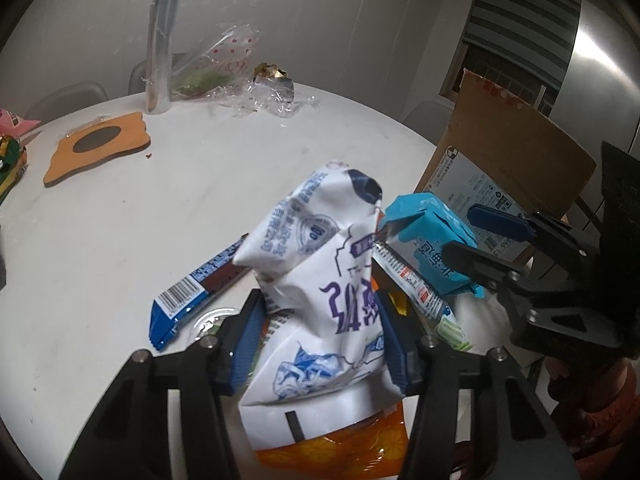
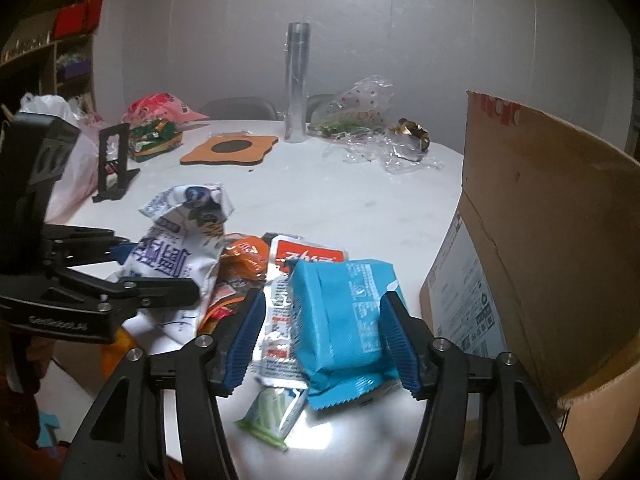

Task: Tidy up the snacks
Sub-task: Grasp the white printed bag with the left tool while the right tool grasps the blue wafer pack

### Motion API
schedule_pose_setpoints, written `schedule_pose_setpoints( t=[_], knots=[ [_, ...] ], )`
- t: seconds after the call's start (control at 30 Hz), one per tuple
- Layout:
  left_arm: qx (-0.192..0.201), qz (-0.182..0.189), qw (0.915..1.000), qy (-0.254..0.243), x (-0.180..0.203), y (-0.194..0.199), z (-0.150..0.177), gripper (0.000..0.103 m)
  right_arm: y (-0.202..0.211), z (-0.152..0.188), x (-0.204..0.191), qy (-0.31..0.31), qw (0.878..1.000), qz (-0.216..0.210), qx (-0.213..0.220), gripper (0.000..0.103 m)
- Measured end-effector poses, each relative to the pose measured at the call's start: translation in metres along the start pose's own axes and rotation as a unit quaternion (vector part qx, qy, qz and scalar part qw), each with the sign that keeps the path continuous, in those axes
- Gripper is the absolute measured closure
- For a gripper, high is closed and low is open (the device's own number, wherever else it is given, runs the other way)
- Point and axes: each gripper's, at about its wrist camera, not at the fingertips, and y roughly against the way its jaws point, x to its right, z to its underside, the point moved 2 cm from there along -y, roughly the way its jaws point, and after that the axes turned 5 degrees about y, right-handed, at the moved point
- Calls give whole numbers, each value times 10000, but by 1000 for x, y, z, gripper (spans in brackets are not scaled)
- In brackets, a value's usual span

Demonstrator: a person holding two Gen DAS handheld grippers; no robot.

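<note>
We hold two tools. Our left tool (image 1: 320, 332) pinches one crumpled white snack bag with purple print (image 1: 320, 276), long axis upright. Our right tool (image 2: 324, 338) clamps one bright blue wrapped snack pack (image 2: 340, 316), its long axis pointing away from us. Both sit above the round white desk (image 1: 100, 216), near one brown cardboard box (image 2: 552, 240).

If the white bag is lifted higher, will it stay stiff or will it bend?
The white bag is creased and folded at its top, so it will probably flop. It looks puffy and thin, likely light. The left hand-held gripper pinches only its middle, so the ends may sag.
</note>
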Motion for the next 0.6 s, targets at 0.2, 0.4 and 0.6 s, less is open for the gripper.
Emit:
schedule_pose_setpoints(
  t=[0.2, 0.4, 0.6],
  knots=[
    [69, 91, 9999, -3, -2, 2, -1, 56, -9, -9, 5, 66, 9997, 224, -55, 46],
    [115, 223, 9997, 44, -6, 4, -2, 57, -25, -13, 10, 86, 9992, 114, -378, 44],
    [111, 210, 9997, 8, -5, 3, -2, 57, -37, -15, 15, -30, 9981, 60, -605, 28]
  ],
)
